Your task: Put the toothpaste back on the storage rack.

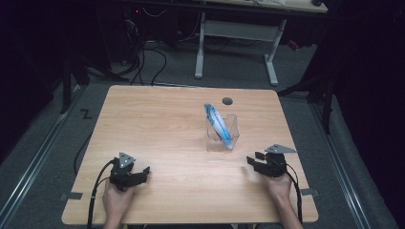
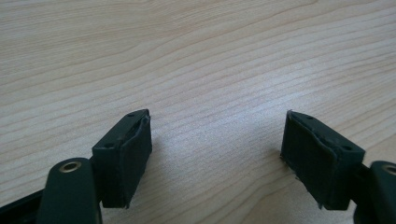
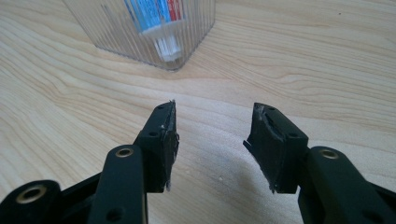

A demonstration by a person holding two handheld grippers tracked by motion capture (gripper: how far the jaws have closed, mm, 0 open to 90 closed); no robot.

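Toothpaste tube, blue and white with red print too blurred to read, stands tilted, cap down, in a clear ribbed plastic cup on the right half of the table, toward its far edge. Your right gripper sits near the table's right edge, just short of the cup and apart from it; its jaws stand open on bare wood. Your left gripper rests near the front left corner, well apart from the cup, jaws spread wide with nothing between them.
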